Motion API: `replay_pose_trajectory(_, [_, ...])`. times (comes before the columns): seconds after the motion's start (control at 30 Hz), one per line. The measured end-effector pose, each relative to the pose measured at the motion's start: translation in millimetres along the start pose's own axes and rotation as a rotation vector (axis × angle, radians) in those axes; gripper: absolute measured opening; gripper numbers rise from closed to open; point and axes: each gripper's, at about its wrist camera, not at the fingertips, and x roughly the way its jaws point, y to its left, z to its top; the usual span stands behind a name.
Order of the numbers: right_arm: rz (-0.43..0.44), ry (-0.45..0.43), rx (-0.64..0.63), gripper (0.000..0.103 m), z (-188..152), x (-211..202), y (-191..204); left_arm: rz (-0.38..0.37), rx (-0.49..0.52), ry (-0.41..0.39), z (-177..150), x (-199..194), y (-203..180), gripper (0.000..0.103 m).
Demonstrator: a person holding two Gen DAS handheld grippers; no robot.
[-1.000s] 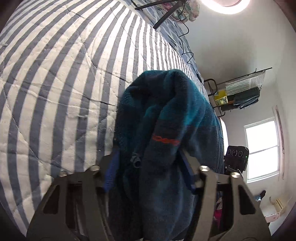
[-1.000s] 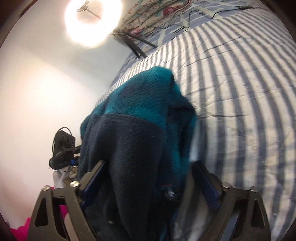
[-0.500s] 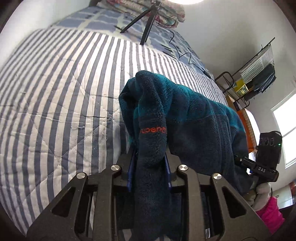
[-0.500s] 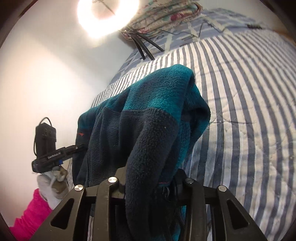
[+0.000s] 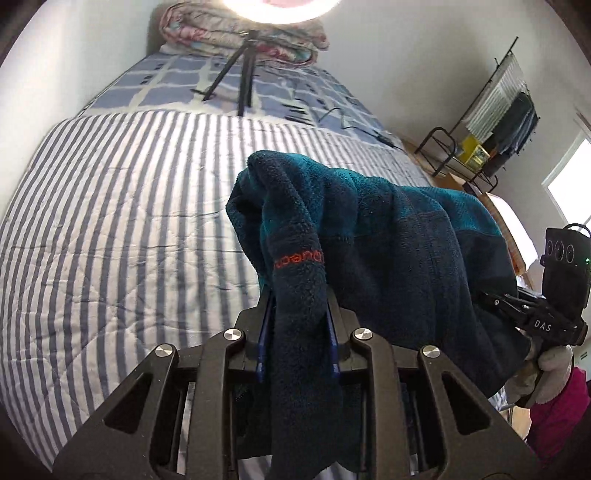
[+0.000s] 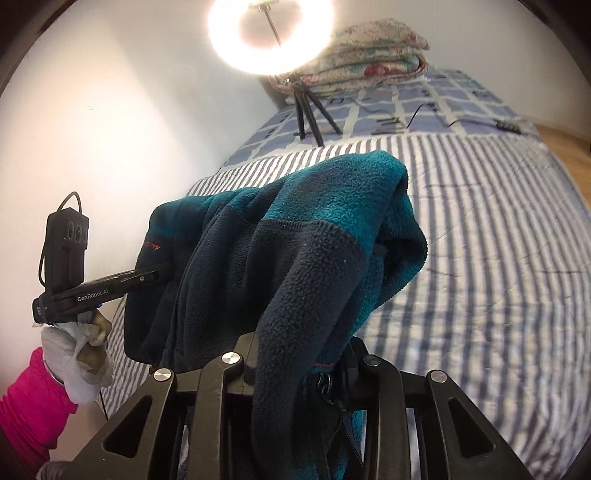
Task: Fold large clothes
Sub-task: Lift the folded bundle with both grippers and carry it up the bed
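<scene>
The left gripper (image 5: 297, 325) has its blue-padded fingers (image 5: 263, 332) clamped on a thick fold of the teal and navy fleece jacket (image 5: 388, 251), near the small orange embroidered logo (image 5: 298, 259). The right gripper (image 6: 299, 362) is closing, with a bunched navy panel of the same jacket pinched between its jaws, a zipper pull (image 6: 327, 384) dangling just under the grip. Between the two tools the garment hangs in a slack, heavy-looking swag, held up in the air above the blue-and-white striped quilt (image 5: 110, 229) that covers the bed; none of its visible part rests on the quilt. Each gripper sits in a pale gloved hand (image 6: 79, 354) with a bright pink sleeve (image 6: 29, 402). The fleece looks soft, bulky and limp but not slippery, so it should drape and sag rather than keep an edge; a hold on seams, shoulders or hem corners would likely spread it flat better than these mid-fabric bunches. Beyond stand a black tripod (image 5: 240, 77) with a glowing ring light (image 6: 271, 35), a folded floral blanket (image 6: 365, 62) and a metal clothes rack (image 5: 491, 122).
</scene>
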Motion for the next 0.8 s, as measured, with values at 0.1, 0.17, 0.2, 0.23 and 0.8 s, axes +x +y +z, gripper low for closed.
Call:
replay_pose_trajectory(0.1, [-0.026, -0.015, -0.006, 0.028, 5, -16, -8, -0.015, 0.022, -0.001, 5, 1, -17, 0.023])
replay_pose_trajectory(0.17, [-0.042, -0.024, -0.008, 0.028, 8, -25, -16, -0.026, 0.038, -0.002, 11, 3, -31, 0.023])
replay_pose_trajectory(0.2, [-0.050, -0.027, -0.009, 0.028, 10, -29, -20, -0.031, 0.045, -0.002, 14, 6, -36, 0.023])
replay_pose_trajectory(0.23, [-0.058, -0.030, -0.009, 0.028, 13, -34, -25, -0.037, 0.050, -0.001, 18, 9, -40, 0.023])
replay_pose_trajectory(0.8, [-0.277, -0.130, 0.036, 0.026, 108, -59, -178, -0.164, 0.141, -0.004, 144, 166, -163, 0.023])
